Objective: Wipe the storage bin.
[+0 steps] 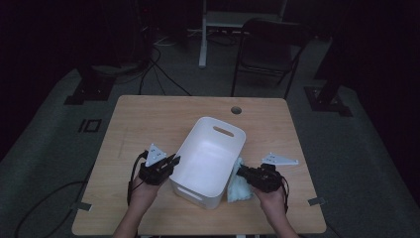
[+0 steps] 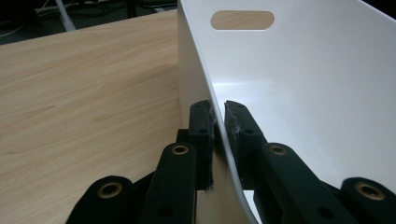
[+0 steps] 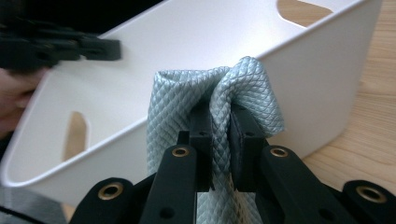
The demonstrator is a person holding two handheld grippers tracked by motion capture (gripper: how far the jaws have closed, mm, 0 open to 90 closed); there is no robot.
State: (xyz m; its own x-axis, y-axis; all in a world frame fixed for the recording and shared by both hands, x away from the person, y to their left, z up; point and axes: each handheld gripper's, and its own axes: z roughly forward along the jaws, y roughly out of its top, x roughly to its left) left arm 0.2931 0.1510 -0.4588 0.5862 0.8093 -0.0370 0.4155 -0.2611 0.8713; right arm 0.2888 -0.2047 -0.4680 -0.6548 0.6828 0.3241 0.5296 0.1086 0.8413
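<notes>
Black jaws of the right tool (image 3: 219, 135) clamp a pale blue cloth (image 3: 224, 88) outside the white bin (image 1: 208, 158) on the surface (image 1: 148, 119); left tool (image 2: 218, 135) pinches the bin's rim. Cloth not yet inside.

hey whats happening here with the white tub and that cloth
A person works at a wooden table with a gripper in each hand. The left gripper is clamped on the side wall of a white bin, one jaw inside and one outside. The right gripper pinches a bunched light blue quilted cloth just outside the bin's other side, near its rim. The cloth is not in the bin yet; the part of the bin's inside that shows looks empty.
</notes>
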